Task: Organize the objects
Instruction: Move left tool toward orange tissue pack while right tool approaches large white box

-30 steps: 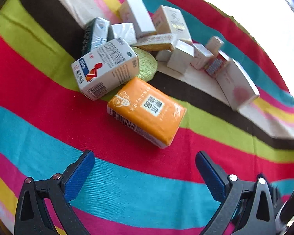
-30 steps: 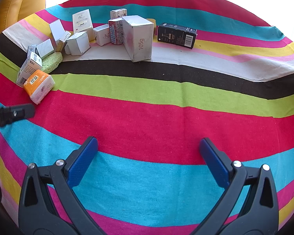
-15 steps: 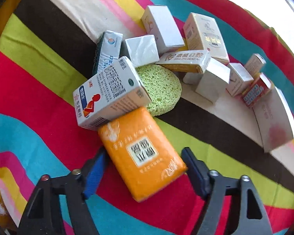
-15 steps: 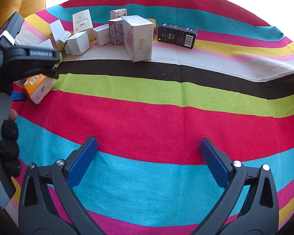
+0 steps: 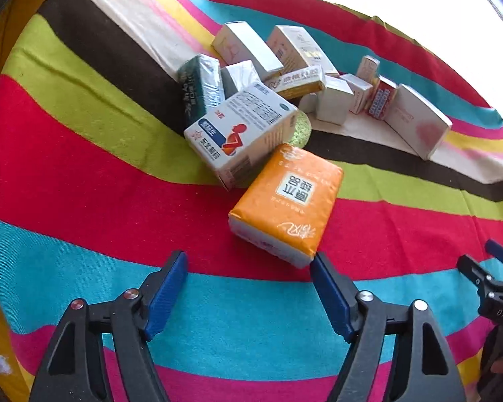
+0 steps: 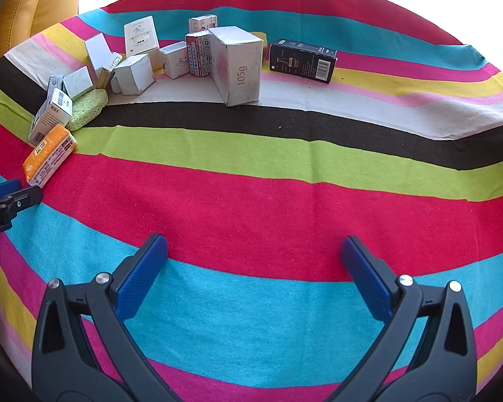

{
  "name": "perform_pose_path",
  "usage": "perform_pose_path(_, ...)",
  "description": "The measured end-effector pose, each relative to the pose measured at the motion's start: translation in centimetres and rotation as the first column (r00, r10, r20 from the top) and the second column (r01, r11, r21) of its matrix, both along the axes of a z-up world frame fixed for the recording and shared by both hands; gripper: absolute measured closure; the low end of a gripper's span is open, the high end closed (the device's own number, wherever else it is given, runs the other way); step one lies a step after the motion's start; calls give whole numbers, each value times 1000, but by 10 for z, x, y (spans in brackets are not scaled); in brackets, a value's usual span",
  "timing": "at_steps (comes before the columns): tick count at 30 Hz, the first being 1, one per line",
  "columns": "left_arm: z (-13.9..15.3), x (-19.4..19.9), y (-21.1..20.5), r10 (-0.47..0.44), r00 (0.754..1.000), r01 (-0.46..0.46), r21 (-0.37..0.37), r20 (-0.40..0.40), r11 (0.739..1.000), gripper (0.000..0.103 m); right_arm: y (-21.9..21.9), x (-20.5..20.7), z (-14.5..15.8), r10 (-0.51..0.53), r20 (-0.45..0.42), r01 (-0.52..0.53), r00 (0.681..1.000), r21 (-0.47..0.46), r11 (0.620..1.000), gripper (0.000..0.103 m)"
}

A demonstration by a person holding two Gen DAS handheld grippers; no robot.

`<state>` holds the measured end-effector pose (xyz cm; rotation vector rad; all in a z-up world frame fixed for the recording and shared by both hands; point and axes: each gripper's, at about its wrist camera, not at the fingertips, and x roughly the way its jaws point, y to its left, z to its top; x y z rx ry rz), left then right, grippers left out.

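Your left gripper (image 5: 248,276) hangs low over the striped cloth (image 5: 84,201), its blue-padded jaws spread wide and holding nothing; the right-hand pad sits just beside the near corner of the orange plastic-wrapped tissue pack (image 5: 286,199). Your right gripper (image 6: 253,263) is likewise wide open and empty, well apart from every object.

That pack lies flat on the red stripe, its far end against the white carton with the red figure (image 5: 241,132). Judge it light and soft: the film wrap will likely be slick and the contents will give, so close across its short width, near the middle, and squeeze gently.

The white carton leans on a green sponge (image 5: 300,129) and looks hollow and crushable; take it across its narrow faces. Beyond stand more small cartons, a tall silver box (image 6: 238,67) and a black box (image 6: 301,60).
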<state>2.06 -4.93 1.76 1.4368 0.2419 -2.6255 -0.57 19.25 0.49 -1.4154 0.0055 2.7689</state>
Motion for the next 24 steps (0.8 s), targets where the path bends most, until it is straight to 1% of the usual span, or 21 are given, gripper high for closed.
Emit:
perform_pose_path(2, 2, -6, -2, 10, 1000, -9, 68, -6, 998, 27, 0, 0, 0, 0, 0, 0, 1000, 0, 1000, 0)
perform_pose_path(3, 1, -10, 6, 2, 1000, -2, 92, -10, 996, 27, 0, 0, 0, 0, 0, 0, 1000, 0, 1000, 0)
perform_pose_path(4, 2, -15, 10, -7, 1000, 8, 92, -13, 996, 27, 0, 0, 0, 0, 0, 0, 1000, 0, 1000, 0)
perform_pose_path(7, -2, -32, 31, -52, 999, 52, 2, -17, 999, 27, 0, 0, 0, 0, 0, 0, 1000, 0, 1000, 0)
perform_pose_path(9, -5, -36, 38, -73, 997, 73, -39, -16, 997, 41, 0, 0, 0, 0, 0, 0, 1000, 0, 1000, 0)
perform_pose_path(10, -5, -35, 41, -85, 996, 83, -66, -24, 994, 56, 0, 0, 0, 0, 0, 0, 1000, 0, 1000, 0)
perform_pose_path(11, -4, -31, 44, -105, 994, 102, -77, -33, 992, 71, 0, 0, 0, 0, 0, 0, 1000, 0, 1000, 0)
perform_pose_path(12, -3, -25, 45, -130, 991, 127, -72, -40, 989, 79, 0, 0, 0, 0, 0, 0, 1000, 0, 1000, 0)
perform_pose_path(13, -2, -19, 45, -147, 988, 144, -77, -44, 987, 91, 0, 0, 0, 0, 0, 0, 1000, 0, 1000, 0)
perform_pose_path(14, -3, -13, 45, -156, 987, 151, -89, -50, 985, 94, 0, 0, 0, 0, 0, 0, 1000, 0, 1000, 0)
perform_pose_path(17, -1, 12, 32, -148, 985, 138, -113, -83, 984, 95, 0, 0, 0, 0, 0, 0, 1000, 0, 1000, 0)
perform_pose_path(18, -1, 21, 24, -138, 986, 128, -104, -91, 986, 95, 0, 0, 0, 0, 0, 0, 1000, 0, 1000, 0)
perform_pose_path(20, 4, 28, 14, -146, 982, 140, -55, -122, 989, 95, 0, -1, 0, -1, 0, 1, 1000, 1, 1000, 0)
perform_pose_path(21, 6, 27, 15, -166, 978, 159, -63, -128, 985, 95, 0, -1, 0, -2, 0, 2, 1000, 0, 1000, 0)
perform_pose_path(22, 7, 24, 18, -196, 973, 185, -93, -119, 978, 92, 0, -2, 0, -2, 0, 2, 1000, 0, 1000, 0)
perform_pose_path(24, 7, 16, 27, -255, 964, 243, -133, -77, 961, 73, 0, -2, 0, -3, 0, 3, 1000, 1, 1000, 0)
